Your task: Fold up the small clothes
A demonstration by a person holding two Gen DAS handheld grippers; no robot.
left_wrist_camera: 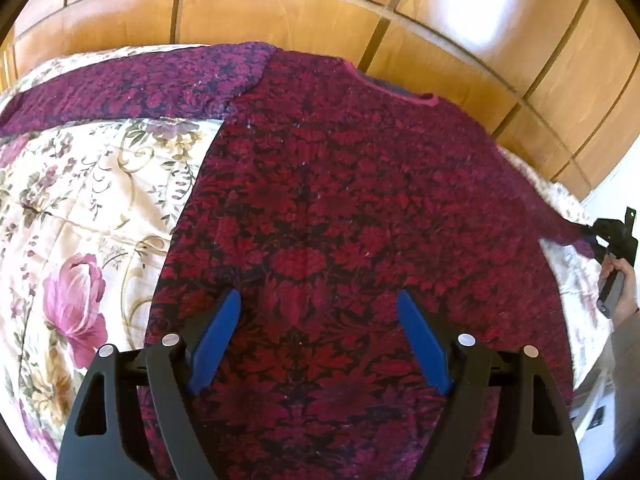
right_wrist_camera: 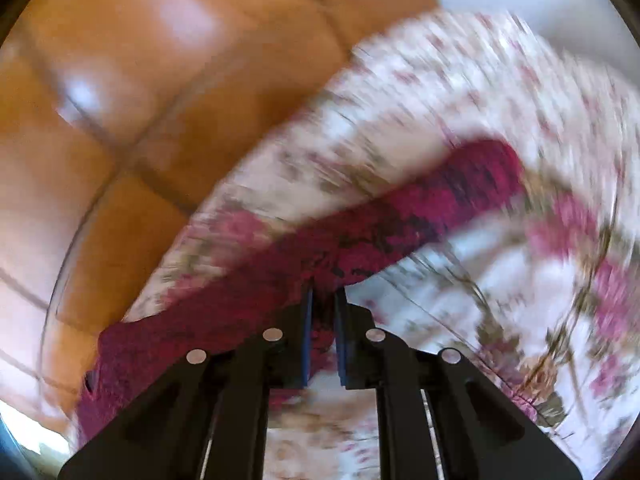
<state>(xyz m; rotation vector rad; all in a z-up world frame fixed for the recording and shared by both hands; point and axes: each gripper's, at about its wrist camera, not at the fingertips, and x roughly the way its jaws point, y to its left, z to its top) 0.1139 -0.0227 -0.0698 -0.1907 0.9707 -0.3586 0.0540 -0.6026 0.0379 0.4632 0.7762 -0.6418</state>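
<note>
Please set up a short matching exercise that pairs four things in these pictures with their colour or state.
Things:
1. left gripper
2. right gripper
3. sweater
4. bedspread

States:
A. cream with flowers
B. dark red, spread out flat
C. open, with nothing between its fingers
D. shut on a sleeve

Pairs: 1-C, 2-D, 3-B, 4-A

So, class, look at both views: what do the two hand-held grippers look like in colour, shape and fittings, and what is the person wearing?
The left hand-held gripper has black plastic linkage arms with round silver pivot pins and flat blue fingers. The right hand-held gripper is built the same way. A pale grey sleeve shows at the right wrist. No cables are visible.
</note>
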